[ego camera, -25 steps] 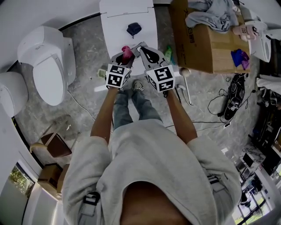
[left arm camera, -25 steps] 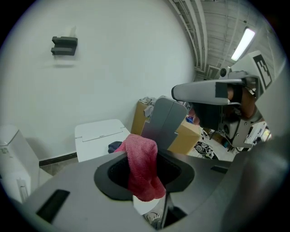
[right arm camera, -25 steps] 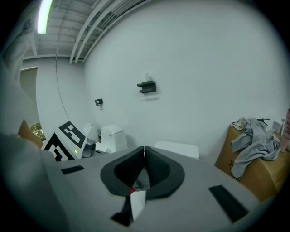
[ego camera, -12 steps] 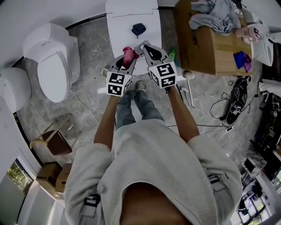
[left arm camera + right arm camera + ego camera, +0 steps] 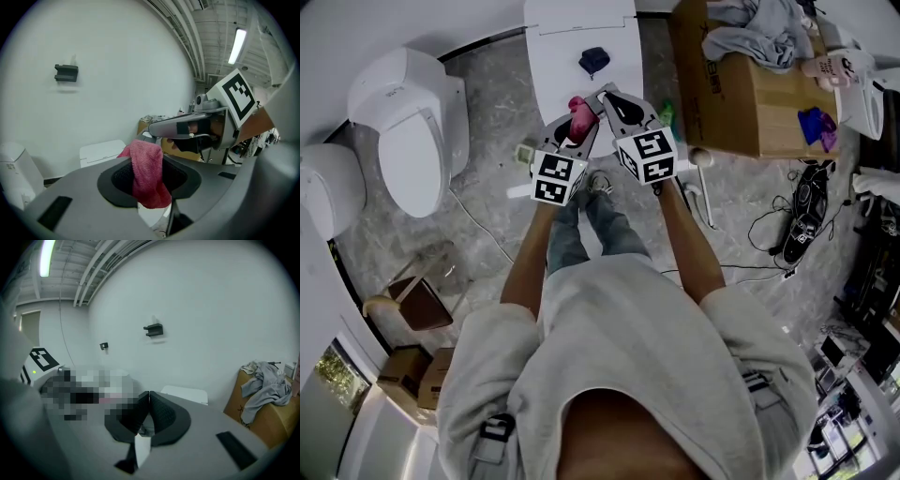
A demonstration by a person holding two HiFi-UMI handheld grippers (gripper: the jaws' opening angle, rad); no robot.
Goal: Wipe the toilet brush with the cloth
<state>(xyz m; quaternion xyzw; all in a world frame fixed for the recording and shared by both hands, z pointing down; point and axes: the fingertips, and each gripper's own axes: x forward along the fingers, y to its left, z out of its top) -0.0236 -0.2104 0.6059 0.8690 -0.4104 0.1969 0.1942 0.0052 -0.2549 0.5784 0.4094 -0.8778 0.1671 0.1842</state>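
While the left hand-held gripper (image 5: 572, 122) hangs over the near edge of the white surface (image 5: 551, 66), it squeezes the pink cloth (image 5: 146, 176) tight. Just right of it, at that same edge, the right hand-held gripper (image 5: 148, 397) is clenched with nothing in it. On the floor, right of the surface, lies what looks like the toilet brush (image 5: 701, 195). The empty one should open, grab the handle and hold it steady for rubbing.
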